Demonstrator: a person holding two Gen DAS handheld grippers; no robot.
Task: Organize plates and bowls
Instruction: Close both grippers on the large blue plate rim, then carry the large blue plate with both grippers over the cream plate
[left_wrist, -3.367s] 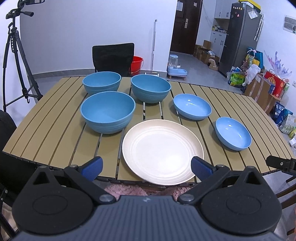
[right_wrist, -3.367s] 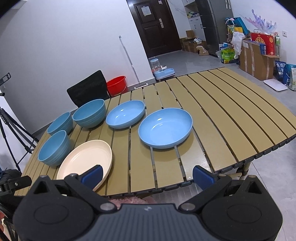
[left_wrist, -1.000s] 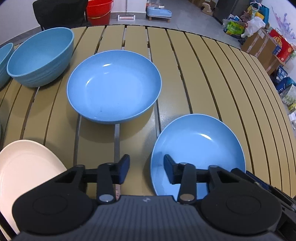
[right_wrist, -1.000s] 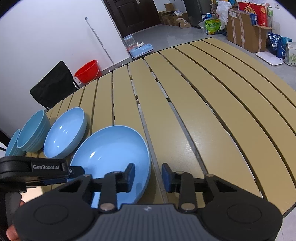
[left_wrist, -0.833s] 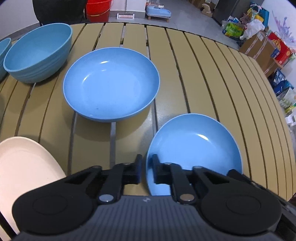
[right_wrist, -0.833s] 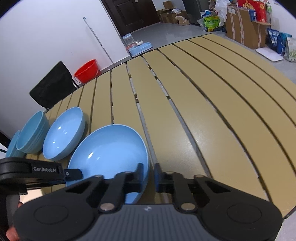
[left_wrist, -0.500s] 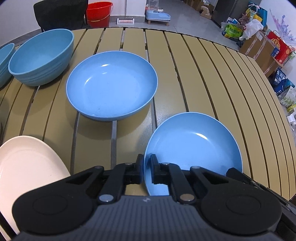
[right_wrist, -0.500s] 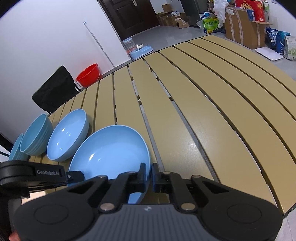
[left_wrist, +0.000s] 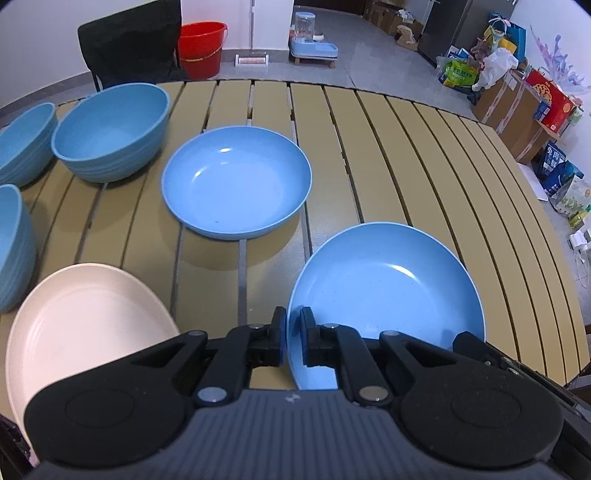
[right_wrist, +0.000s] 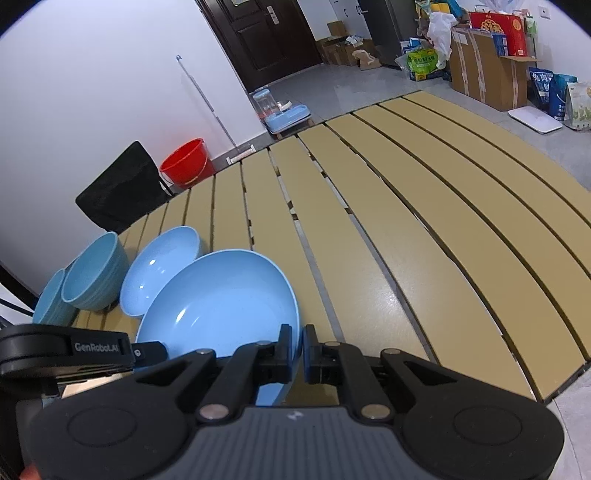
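Note:
A shallow blue plate (left_wrist: 388, 291) is held by both grippers above the slatted table (left_wrist: 406, 155). My left gripper (left_wrist: 292, 325) is shut on its left rim. My right gripper (right_wrist: 298, 343) is shut on its right rim; the plate (right_wrist: 218, 299) fills the lower left of the right wrist view. A second shallow blue plate (left_wrist: 236, 181) lies on the table ahead of the held one, also in the right wrist view (right_wrist: 159, 269). A cream plate (left_wrist: 85, 325) lies at the near left. Deep blue bowls (left_wrist: 110, 129) stand at the far left.
A black chair (left_wrist: 129, 55) and a red bucket (left_wrist: 201, 48) stand beyond the table's far edge. Boxes and bags (left_wrist: 524, 99) line the floor at the right. The table's right half (right_wrist: 424, 221) shows only bare slats.
Both grippers closed from open onto opposite rims of the near blue plate. The plate has since risen slightly and both views have pulled back and up.

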